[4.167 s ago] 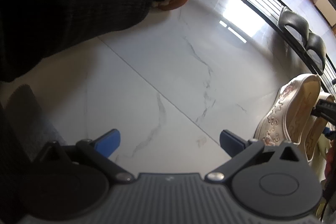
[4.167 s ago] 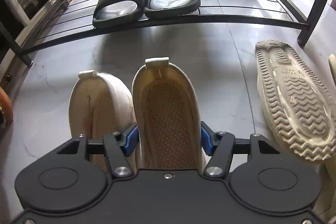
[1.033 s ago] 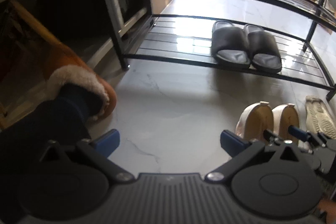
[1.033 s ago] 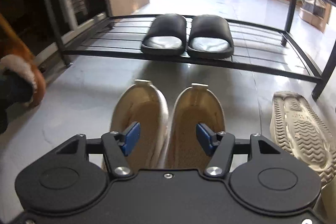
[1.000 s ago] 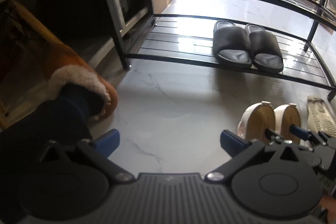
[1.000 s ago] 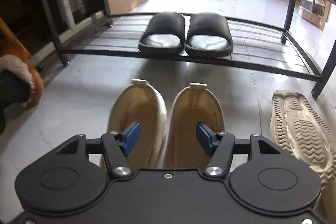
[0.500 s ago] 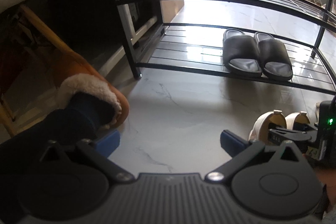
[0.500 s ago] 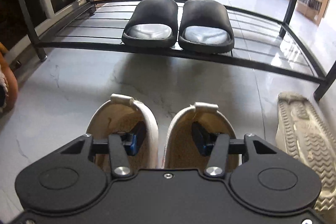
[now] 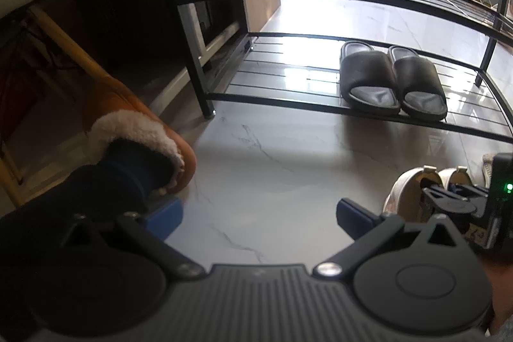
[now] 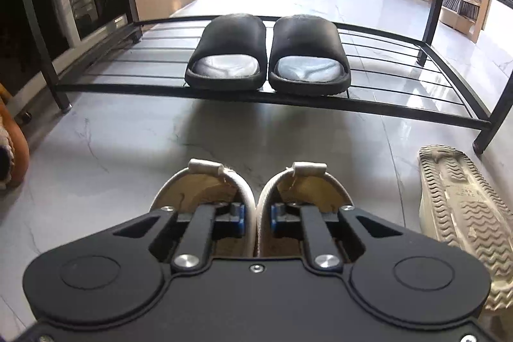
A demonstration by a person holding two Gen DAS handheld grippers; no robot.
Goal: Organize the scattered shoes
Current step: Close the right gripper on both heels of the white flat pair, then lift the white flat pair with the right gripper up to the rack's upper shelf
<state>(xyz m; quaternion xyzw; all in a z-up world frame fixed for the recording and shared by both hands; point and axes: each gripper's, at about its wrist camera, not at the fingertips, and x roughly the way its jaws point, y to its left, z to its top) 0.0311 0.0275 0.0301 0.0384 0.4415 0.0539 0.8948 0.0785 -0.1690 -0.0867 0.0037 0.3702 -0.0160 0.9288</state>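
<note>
A pair of white slip-on shoes [image 10: 198, 181] stands side by side on the marble floor, heels toward the rack. One finger of my right gripper [image 10: 256, 220] reaches into each shoe, and the jaws are shut, pinching the two adjoining inner walls together. In the left wrist view the same shoes [image 9: 407, 191] and right gripper [image 9: 449, 197] sit at the lower right. My left gripper [image 9: 256, 213] hovers open above bare floor, holding nothing. A pair of black slides [image 10: 266, 53] rests on the lower shelf of the black metal shoe rack [image 10: 128, 88].
A beige shoe [image 10: 465, 213] lies sole-up on the floor to the right of the white pair, near the rack's leg. A person's foot in a brown fur-lined slipper [image 9: 138, 130] stands at the left. Bare floor lies between the white shoes and the rack.
The right gripper's fingers, spread inside the two shoes before, have closed toward each other and now clamp the shoes' inner walls. The left gripper stays open.
</note>
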